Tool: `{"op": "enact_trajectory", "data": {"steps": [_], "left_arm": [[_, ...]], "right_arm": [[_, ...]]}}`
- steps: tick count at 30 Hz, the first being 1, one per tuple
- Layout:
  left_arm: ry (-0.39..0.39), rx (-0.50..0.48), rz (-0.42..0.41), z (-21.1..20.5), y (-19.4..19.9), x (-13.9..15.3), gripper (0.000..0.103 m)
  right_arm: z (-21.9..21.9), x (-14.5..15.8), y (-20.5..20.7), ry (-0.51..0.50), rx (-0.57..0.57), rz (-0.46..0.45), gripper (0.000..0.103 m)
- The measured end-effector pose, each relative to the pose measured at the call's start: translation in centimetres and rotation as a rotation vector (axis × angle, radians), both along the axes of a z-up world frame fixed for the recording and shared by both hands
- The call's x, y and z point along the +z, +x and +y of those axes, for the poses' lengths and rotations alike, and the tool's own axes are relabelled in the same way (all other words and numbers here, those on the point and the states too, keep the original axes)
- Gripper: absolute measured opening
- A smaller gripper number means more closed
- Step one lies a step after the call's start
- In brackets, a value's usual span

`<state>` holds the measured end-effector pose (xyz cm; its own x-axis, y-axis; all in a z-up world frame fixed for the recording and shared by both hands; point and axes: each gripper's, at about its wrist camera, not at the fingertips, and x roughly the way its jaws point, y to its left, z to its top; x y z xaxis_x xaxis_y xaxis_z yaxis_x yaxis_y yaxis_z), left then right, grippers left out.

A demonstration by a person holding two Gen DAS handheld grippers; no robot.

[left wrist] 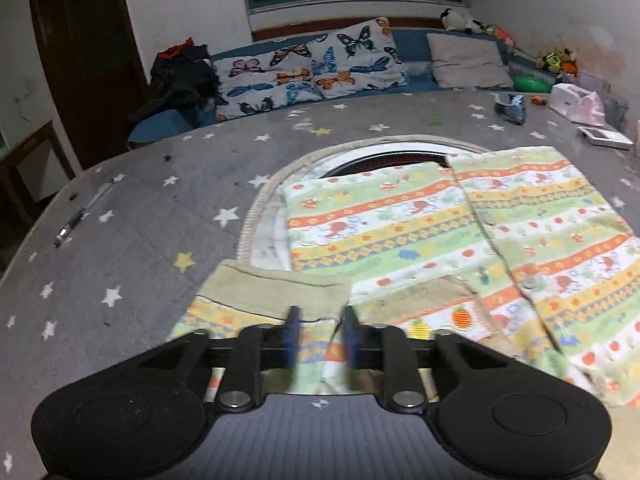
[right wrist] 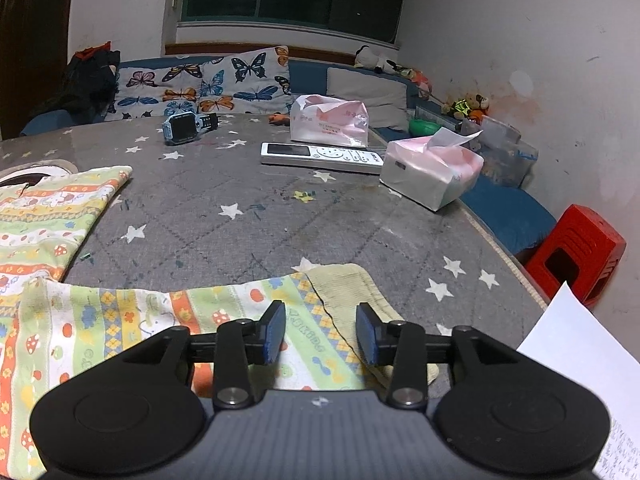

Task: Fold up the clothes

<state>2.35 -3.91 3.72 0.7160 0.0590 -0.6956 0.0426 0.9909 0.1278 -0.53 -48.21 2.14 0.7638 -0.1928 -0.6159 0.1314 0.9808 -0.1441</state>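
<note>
I have both tools over the sleeves of a child's striped, patterned pyjama top [left wrist: 400,224] that lies spread flat on the table. My left gripper [left wrist: 319,322] sits over the left sleeve [left wrist: 256,312], just short of its beige ribbed cuff [left wrist: 276,288]; the blue pads are close together with a gap between them, and I think they have not bitten cloth, though the blur there leaves me unsure. My right gripper [right wrist: 321,330] is released, pads wide apart, straddling the seam where the right sleeve [right wrist: 224,312] meets its cuff [right wrist: 352,292].

To do this well, I would pinch each sleeve just behind the cuff, taking both layers, lift only slightly, and carry each toward twelve o'clock across the body so that it lands flat.

The grey star-print table cover [right wrist: 280,220] looks quilted and may drag the fabric. At one o'clock from my right tool lie a white remote [right wrist: 322,156] and two tissue packs [right wrist: 432,172], and at eleven a blue smartwatch [right wrist: 188,124]. A butterfly cushion [left wrist: 304,68] rests on the bench beyond.
</note>
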Motion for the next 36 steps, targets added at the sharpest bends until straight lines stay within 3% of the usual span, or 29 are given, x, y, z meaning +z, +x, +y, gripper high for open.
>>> {"op": "enact_trajectory", "data": {"steps": [3,12,18,25,29,34,36], "left_arm": [[-0.051,0.018,-0.013,1.3,-0.5,0.5,0.007],[-0.24,0.226,-0.198,8.7,-6.5,5.5,0.006],[-0.273,0.364,-0.274,13.5,-12.1,6.5,0.006],[-0.285,0.49,-0.213,17.0,-15.6,3.6,0.006],[-0.251,0.491,-0.194,17.1,-15.7,2.4,0.006],[-0.135,0.478,-0.211,17.1,-13.9,2.1,0.005],[-0.145,0.492,-0.181,17.8,-13.0,1.4,0.005]], "right_arm": [[0.4,0.4,-0.4,0.0,0.013,-0.008,0.045],[4.0,2.0,-2.5,0.0,0.125,-0.046,0.049],[7.5,1.6,-3.7,0.003,0.224,-0.027,0.053],[10.5,0.3,-4.4,-0.02,0.284,0.015,0.056],[10.7,0.4,-4.4,-0.019,0.288,0.024,0.06],[10.2,0.3,-4.1,0.004,0.269,0.031,0.061],[10.1,0.3,-4.1,0.012,0.264,0.031,0.062]]}}
